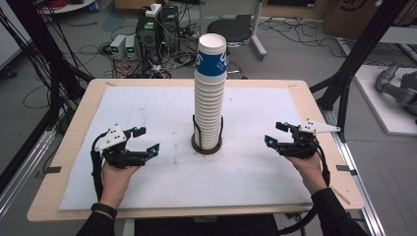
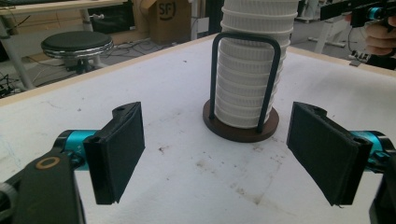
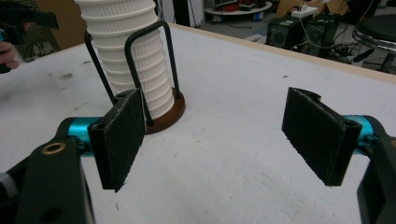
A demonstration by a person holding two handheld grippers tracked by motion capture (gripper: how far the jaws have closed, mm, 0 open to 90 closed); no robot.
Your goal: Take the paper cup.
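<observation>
Both grippers, left gripper (image 1: pixel 146 139) and right gripper (image 1: pixel 274 133), hover wide and empty on either side of the cup stack (image 1: pixel 210 98), which stands upright in its holder (image 1: pixel 206 145) mid-table (image 1: pixel 74 128). Approach seems in hand; next likely calls for reaching the top cup.

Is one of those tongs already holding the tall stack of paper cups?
No, the cup stack stands alone in its holder, with both tongs open and apart from it.
</observation>
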